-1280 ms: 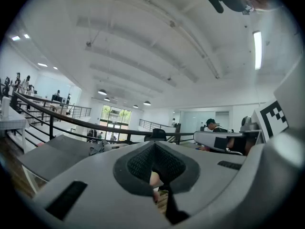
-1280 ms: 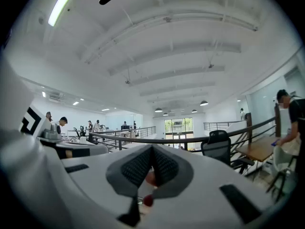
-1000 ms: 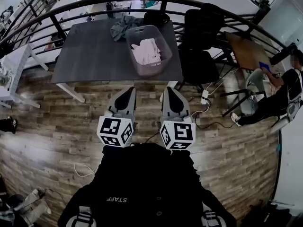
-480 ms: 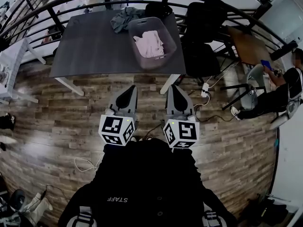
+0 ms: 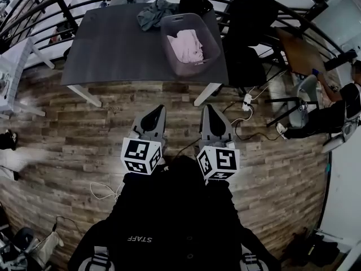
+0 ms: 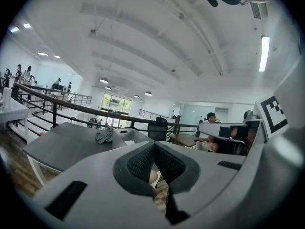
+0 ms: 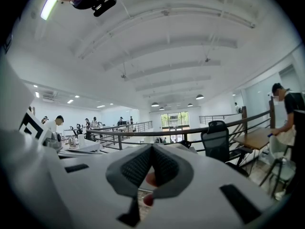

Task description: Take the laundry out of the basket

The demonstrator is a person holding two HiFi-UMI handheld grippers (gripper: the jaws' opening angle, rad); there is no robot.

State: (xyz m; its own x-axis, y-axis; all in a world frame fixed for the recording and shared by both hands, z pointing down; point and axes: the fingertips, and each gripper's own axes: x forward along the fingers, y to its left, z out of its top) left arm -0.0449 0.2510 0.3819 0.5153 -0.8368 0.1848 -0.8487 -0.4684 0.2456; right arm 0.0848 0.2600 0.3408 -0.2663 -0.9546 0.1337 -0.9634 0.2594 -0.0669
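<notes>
A translucent grey basket (image 5: 169, 30) stands on the right part of a dark grey table (image 5: 107, 49). Pale pink and white laundry (image 5: 189, 44) lies inside it. A grey garment (image 5: 153, 13) lies crumpled on the table beside the basket's far left corner, and it shows again in the left gripper view as a grey garment (image 6: 105, 136). My left gripper (image 5: 157, 110) and right gripper (image 5: 206, 109) hover side by side over the wooden floor, short of the table's front edge. Both point toward the table, both are shut, and both hold nothing.
Black office chairs (image 5: 248, 35) stand right of the table, against a curved black railing (image 5: 45, 7). A brown table (image 5: 298, 52) and a seated person (image 5: 338, 109) are at the far right. Cables and a power strip (image 5: 246, 101) lie on the floor near the table's right leg.
Both grippers have sunk a little and sit lower in the head view. The table and basket have slid toward the top of that view. The jaws stayed shut.
</notes>
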